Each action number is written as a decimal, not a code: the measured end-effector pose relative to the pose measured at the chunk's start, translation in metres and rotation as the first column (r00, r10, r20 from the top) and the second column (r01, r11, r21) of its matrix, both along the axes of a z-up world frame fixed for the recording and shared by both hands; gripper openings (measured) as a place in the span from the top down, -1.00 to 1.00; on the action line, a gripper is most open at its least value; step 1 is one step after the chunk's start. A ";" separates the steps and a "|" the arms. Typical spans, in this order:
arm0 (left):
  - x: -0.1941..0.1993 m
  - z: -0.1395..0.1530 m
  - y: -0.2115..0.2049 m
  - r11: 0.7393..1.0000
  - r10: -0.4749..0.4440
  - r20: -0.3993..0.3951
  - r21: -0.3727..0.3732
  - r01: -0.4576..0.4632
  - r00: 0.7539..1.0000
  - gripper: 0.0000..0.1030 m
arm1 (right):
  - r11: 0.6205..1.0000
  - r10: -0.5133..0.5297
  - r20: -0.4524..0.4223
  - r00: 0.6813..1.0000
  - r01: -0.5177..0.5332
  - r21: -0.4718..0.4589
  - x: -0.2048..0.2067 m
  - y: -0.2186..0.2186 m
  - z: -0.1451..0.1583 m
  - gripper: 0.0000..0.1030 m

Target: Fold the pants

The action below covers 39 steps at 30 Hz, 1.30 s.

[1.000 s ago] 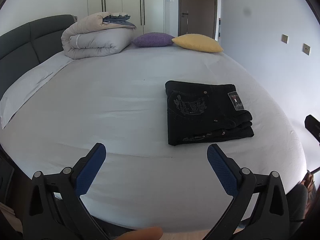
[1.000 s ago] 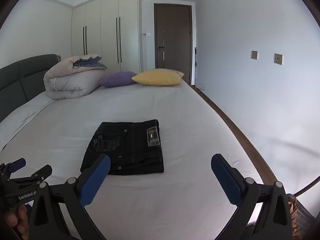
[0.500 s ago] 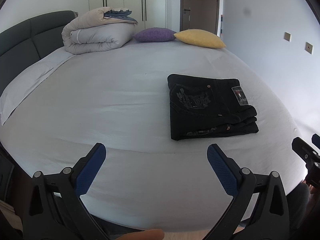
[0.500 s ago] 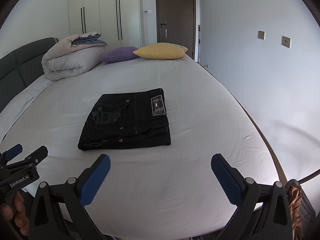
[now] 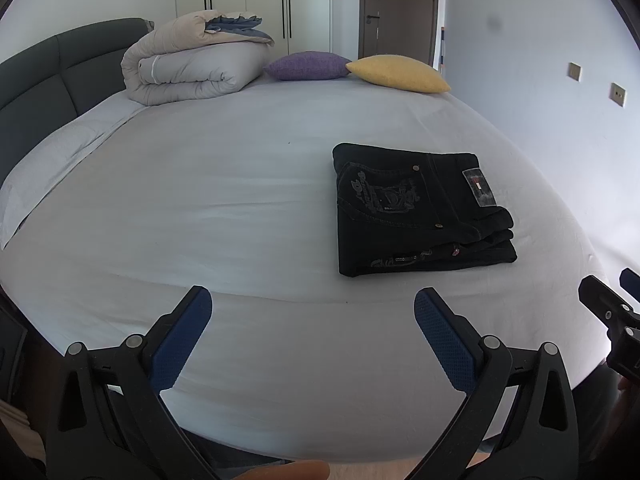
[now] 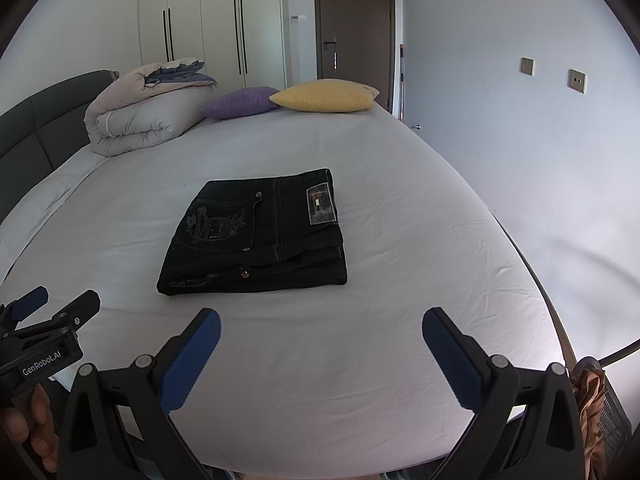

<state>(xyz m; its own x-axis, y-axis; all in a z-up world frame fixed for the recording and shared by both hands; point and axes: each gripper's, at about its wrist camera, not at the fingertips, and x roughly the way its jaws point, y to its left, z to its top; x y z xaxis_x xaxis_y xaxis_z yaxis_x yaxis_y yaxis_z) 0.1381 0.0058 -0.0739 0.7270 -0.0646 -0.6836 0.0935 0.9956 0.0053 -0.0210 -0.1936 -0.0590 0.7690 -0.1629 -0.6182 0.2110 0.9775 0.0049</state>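
A pair of black pants point(image 5: 420, 210) lies folded into a neat rectangle on the white bed point(image 5: 224, 208), right of centre; it also shows in the right wrist view point(image 6: 260, 232), ahead and left of centre. My left gripper point(image 5: 312, 316) is open and empty, held above the bed's near edge, left of the pants. My right gripper point(image 6: 320, 336) is open and empty, just short of the pants. Neither gripper touches the pants. The right gripper's tip shows at the edge of the left wrist view point(image 5: 608, 308).
A rolled duvet point(image 5: 196, 64), a purple pillow point(image 5: 308, 66) and a yellow pillow point(image 5: 400, 74) lie at the far end of the bed. A dark headboard point(image 5: 48, 76) runs along the left. A wall point(image 6: 540, 140) stands close on the right.
Both grippers have moved forward and tilted down toward the bed, so the folded pants look nearer. The pants have not moved. Both grippers stay open.
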 end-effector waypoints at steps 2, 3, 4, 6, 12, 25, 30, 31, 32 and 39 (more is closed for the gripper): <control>0.000 0.000 0.000 1.000 0.000 0.000 0.000 0.000 1.000 -1.00 | 1.000 0.001 0.000 1.000 -0.001 0.000 0.000 0.000 -0.001 -1.00; 0.000 0.000 0.000 1.000 -0.001 0.000 0.000 0.001 1.000 -1.00 | 1.000 0.001 0.000 1.000 -0.001 0.000 0.000 0.001 -0.001 -1.00; 0.000 0.000 0.000 1.000 -0.001 -0.001 -0.001 0.001 1.000 -1.00 | 1.000 0.000 -0.001 1.000 0.000 0.001 0.000 0.000 0.000 -1.00; 0.000 -0.001 0.000 1.000 0.000 -0.003 -0.002 0.000 1.000 -1.00 | 1.000 0.000 -0.002 1.000 0.000 0.001 0.000 0.001 0.000 -1.00; 0.001 -0.002 0.000 1.000 0.000 -0.004 -0.003 0.000 1.000 -1.00 | 1.000 0.003 -0.005 1.000 -0.003 0.001 -0.001 0.003 -0.003 -1.00; 0.000 -0.002 0.000 1.000 0.001 -0.005 -0.003 -0.001 1.000 -1.00 | 1.000 0.003 -0.006 1.000 -0.003 0.001 -0.001 0.003 -0.004 -1.00; -0.001 -0.005 -0.001 1.000 0.000 -0.007 -0.003 0.000 1.000 -1.00 | 1.000 0.003 -0.007 1.000 -0.003 0.002 -0.002 0.004 -0.005 -1.00; -0.001 -0.005 -0.001 1.000 0.000 -0.007 -0.003 0.000 1.000 -1.00 | 1.000 0.004 -0.007 1.000 -0.004 0.002 -0.002 0.004 -0.005 -1.00; -0.001 -0.005 -0.001 1.000 0.000 -0.007 -0.003 0.000 1.000 -1.00 | 1.000 0.004 -0.007 1.000 -0.004 0.002 -0.003 0.004 -0.005 -1.00; -0.002 -0.007 -0.001 1.000 -0.001 -0.010 -0.005 0.001 1.000 -1.00 | 1.000 0.004 -0.008 1.000 -0.004 0.003 -0.003 0.004 -0.006 -1.00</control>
